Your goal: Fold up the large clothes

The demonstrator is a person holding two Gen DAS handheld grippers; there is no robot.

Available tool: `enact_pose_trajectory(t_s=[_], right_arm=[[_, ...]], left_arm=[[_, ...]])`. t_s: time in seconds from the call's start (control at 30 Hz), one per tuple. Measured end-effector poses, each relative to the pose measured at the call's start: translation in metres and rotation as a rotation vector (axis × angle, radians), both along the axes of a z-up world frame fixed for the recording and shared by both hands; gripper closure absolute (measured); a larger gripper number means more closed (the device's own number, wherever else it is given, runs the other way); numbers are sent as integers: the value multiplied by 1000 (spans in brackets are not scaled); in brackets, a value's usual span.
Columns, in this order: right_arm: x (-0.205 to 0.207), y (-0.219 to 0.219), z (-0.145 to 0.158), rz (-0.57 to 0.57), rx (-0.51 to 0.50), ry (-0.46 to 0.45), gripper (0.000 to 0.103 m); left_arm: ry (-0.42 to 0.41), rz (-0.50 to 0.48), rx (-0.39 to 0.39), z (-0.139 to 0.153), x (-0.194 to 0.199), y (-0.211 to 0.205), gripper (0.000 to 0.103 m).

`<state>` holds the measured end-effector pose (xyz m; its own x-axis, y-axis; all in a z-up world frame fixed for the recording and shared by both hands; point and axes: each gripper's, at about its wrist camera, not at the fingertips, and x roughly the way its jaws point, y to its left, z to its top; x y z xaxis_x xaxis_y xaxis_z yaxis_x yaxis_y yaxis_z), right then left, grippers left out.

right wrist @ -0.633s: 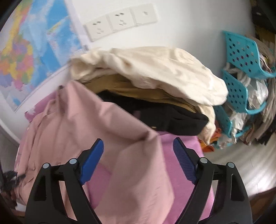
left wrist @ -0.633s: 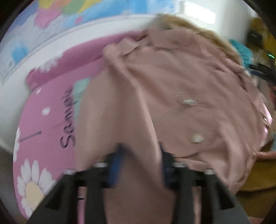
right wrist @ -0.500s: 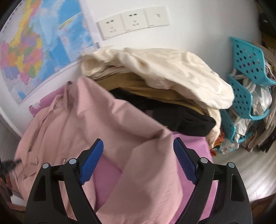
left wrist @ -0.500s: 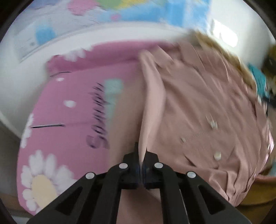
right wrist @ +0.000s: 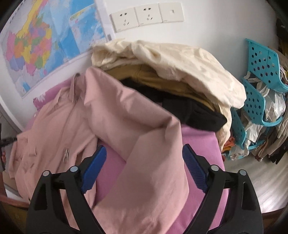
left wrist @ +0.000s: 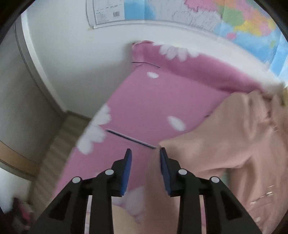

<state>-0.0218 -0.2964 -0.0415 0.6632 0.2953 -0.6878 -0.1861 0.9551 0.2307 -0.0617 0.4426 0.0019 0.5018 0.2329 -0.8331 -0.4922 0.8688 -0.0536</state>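
A large dusty-pink garment [right wrist: 126, 117] with buttons lies spread on a pink daisy-print sheet [left wrist: 153, 100]. In the left wrist view the garment [left wrist: 234, 144] fills the right side, its corner just off the right fingertip. My left gripper [left wrist: 145, 150] has its jaws opening; a blurred strip of the cloth hangs loose between them beside the right pad, not pinched. My right gripper [right wrist: 144, 146] stands wide, jaws still opening, over a folded-over flap of the garment that lies between the fingers without being pressed.
A pile of cream [right wrist: 180, 59], mustard and black [right wrist: 198, 111] clothes sits at the back against the wall. Blue perforated baskets [right wrist: 261, 59] with bags stand to the right. A wall map [left wrist: 234, 18] and sockets [right wrist: 147, 16] are behind. The sheet's left edge drops to wooden floor [left wrist: 54, 144].
My left gripper was shut on the garment's edge and has now parted its jaws, swinging left toward bare sheet. The right gripper stayed open over the settling flap.
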Motion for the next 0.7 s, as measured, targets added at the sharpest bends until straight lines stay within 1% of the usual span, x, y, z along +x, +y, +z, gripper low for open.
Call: enact_pose_trajectory(t_s=[0.03,0.07,0.1,0.17,0.2,0.23,0.27,0.33,0.37,0.43,0.47,0.5,0.53,0.57,0.6,0.63,0.7], right_arm=[[-6,3,-1,23,-16,5,9],[-10,6,-3,44,-32,8,6],[-19,14,-5,88,-75,12,5],[-32,29,-12,163,-161,36,5],[-38,36,-18,191,-210,50,5],[-42,41,-23,213,-243,62,5],[-48,49,-32,250,-298,84,5],[-54,57,-45,265,-380,99,5],[-55,59,-53,268,-397,116,5],[-53,55,-60,259,-356,135,6],[-51,49,-62,246,-297,148,16],[-49,45,-62,237,-265,150,22],[-50,41,-60,222,-261,134,44],[-50,40,-58,221,-262,129,79],[-49,36,-53,219,-238,138,97],[-46,30,-50,213,-197,159,99],[-48,24,-25,215,-120,116,99]], left_arm=[[-54,-19,-16,7,-5,-5,73],[-109,-47,-27,15,-12,-11,72],[-182,-91,-47,27,-21,-20,72],[-258,-169,-77,43,-31,-36,67],[-279,-205,-62,52,-34,-46,67],[-286,-223,-23,59,-37,-57,67],[-294,-248,1,64,-38,-67,66],[-309,-298,-6,68,-33,-81,65],[-316,-335,-12,68,-31,-92,63],[-309,-379,-14,66,-26,-108,61],[-301,-399,-16,62,-23,-115,61],[-288,-430,-23,57,-18,-124,61],[-280,-452,-31,54,-14,-131,61],[-268,-476,-46,50,-9,-138,61],[-262,-496,-60,47,-7,-145,61],[-259,-514,-72,44,-3,-151,61],[-260,-550,-87,42,3,-162,61]])
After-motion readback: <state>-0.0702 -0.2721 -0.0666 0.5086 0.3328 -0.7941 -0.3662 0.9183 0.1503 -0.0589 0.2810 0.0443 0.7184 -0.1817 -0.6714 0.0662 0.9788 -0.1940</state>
